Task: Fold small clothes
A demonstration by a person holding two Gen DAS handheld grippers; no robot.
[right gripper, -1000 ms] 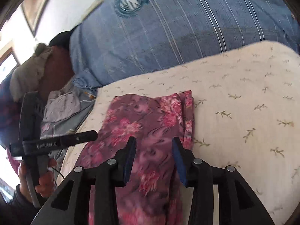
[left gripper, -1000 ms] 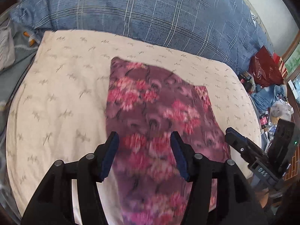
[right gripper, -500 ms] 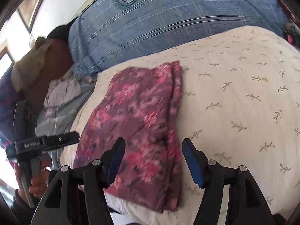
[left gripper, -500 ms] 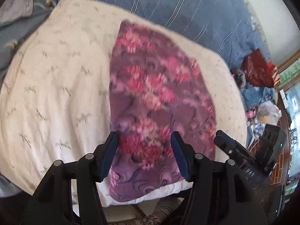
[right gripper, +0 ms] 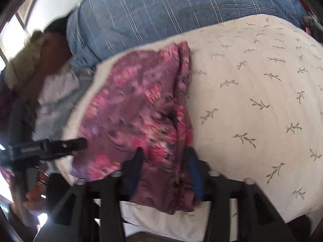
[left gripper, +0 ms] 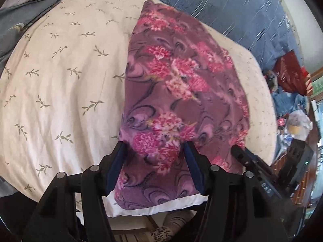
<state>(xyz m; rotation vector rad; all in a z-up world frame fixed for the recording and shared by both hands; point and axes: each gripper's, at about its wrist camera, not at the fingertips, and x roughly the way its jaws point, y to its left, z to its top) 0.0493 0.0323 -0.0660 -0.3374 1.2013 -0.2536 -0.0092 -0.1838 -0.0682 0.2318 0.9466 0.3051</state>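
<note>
Left hand-held gripper [left gripper: 154,154]: jaws half open and steady, straddling the near end of the garment; the pads do not look pressed into the cloth, so nothing is held.
Right hand-held gripper [right gripper: 164,159]: jaws have just been closing after a brief widening, now narrow, with the garment's layered right edge between them; the view is blurred, so a firm pinch cannot be confirmed.
Garment [left gripper: 177,92]: purple floral cloth, already folded into a long strip, lying directly ahead of both grippers and running away from them.
Pillow [left gripper: 60,80]: cream, leaf-printed, under the garment; its near edge sits just below the left fingers.
Beyond: a blue checked quilt [right gripper: 181,10] behind the pillow.
Change: a second ago both grippers looked across the cloth from farther up; now both have come down to its near end, which fills the gap between each pair of fingers.
Meaning for the task: judged as the pick-up before the next fold; the near end would likely be carried toward the far end.
</note>
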